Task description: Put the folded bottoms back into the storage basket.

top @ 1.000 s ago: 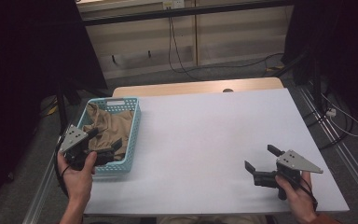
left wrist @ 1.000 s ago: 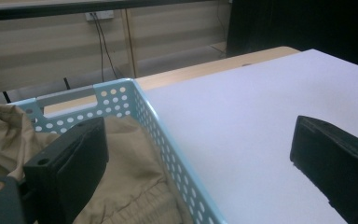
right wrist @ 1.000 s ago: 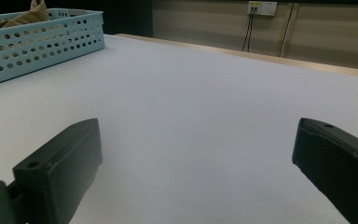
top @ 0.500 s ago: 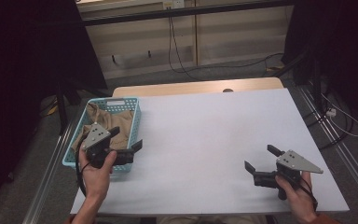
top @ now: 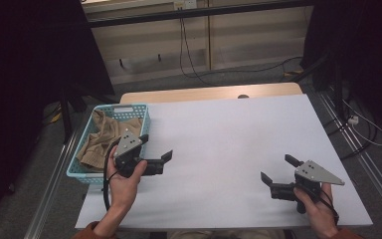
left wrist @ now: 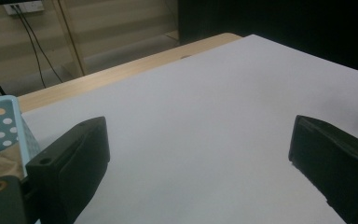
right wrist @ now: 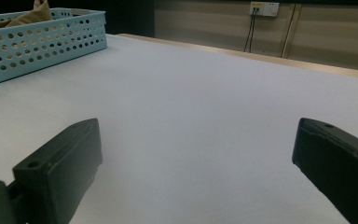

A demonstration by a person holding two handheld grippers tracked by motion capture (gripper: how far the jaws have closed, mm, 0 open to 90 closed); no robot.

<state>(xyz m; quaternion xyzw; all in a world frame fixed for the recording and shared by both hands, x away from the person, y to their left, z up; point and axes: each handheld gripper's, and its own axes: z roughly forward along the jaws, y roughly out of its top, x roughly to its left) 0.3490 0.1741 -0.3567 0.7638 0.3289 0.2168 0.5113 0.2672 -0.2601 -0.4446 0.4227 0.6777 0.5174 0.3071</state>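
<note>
Tan cloth (top: pixel 102 142), crumpled, lying in a light blue perforated basket (top: pixel 77 167) just behind and to the left of the left gripper's jaws. Left gripper (top: pixel 155 149): jaws wide apart, nothing between them, over the white table cover (top: pixel 229 144) beside the basket. Right gripper (top: pixel 278 169): jaws wide apart, nothing between them, low over the cover, well apart from the basket.

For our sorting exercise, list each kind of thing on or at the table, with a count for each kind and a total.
Handheld grippers: 2, the left gripper and the right gripper, both with jaws open.
Light blue perforated basket: 1
Tan cloth in the basket: 1
Total: 4
</note>
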